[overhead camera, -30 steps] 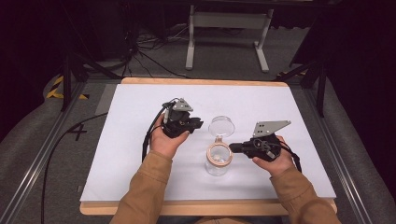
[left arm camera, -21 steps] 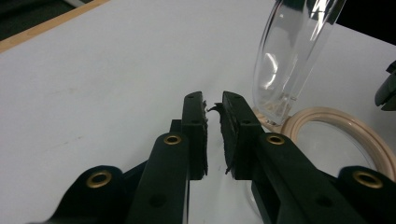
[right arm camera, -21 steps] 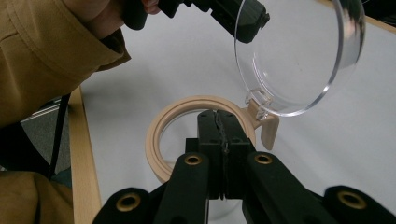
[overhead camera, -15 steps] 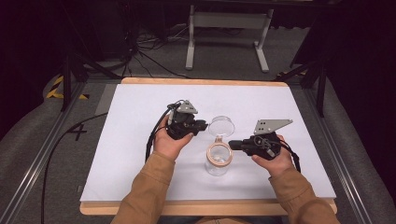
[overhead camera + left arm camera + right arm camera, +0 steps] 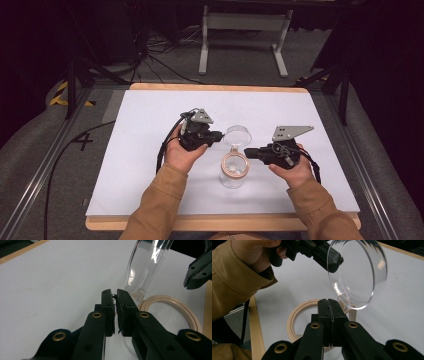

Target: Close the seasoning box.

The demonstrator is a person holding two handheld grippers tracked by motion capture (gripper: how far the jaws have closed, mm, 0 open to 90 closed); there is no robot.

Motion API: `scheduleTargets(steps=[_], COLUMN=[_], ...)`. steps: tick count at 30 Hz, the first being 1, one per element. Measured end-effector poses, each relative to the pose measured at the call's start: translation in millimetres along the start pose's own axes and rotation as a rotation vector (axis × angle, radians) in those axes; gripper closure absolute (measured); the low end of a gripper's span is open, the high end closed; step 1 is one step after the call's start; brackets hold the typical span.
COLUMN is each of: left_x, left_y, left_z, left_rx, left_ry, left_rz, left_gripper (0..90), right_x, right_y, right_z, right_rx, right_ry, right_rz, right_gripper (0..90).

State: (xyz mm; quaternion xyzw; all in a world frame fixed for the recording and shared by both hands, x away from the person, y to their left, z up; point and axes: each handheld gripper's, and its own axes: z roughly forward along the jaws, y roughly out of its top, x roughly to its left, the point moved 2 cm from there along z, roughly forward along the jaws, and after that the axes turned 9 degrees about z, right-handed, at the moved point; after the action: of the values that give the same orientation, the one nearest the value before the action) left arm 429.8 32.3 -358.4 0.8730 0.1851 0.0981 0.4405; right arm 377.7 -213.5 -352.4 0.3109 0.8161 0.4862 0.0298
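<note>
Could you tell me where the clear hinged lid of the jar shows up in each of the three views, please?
High view: clear lid at centre, tilted open behind the jar mouth.
Left gripper view: upper right, beyond the jaws.
Right gripper view: upper centre-right.
Shared landmark: the tan seal ring.

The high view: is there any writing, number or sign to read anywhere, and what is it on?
"4": a dark mark that reads like this digit, on the grey floor left of the table.
Yellow and black hazard stripes, a sign without words, on the floor farther back.
No readable text on the glass jar, its lid or either gripper.
</note>
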Motion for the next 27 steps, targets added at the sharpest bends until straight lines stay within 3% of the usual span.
scheduleTargets(steps=[14,18,27], left_x=[-2.9,-2.3,1.2], left_y=[-0.8,-1.9,-4.8], left_z=[-5.0,-6.0,-12.7], left_rx=[0.024,0.018,0.056], left_ry=[-0.074,-0.075,-0.070], left_rz=[-0.004,-0.022,-0.001], left_gripper=[85.2,84.1,83.4], right_x=[3.9,5.6,9.0], right_y=[2.2,2.7,1.6], right_z=[0.5,-0.4,-0.2], right_rx=[0.006,0.007,0.050], right_ry=[0.022,0.033,0.045], right_rz=[-0.011,-0.011,-0.028], right_gripper=[89.3,89.4,89.4])
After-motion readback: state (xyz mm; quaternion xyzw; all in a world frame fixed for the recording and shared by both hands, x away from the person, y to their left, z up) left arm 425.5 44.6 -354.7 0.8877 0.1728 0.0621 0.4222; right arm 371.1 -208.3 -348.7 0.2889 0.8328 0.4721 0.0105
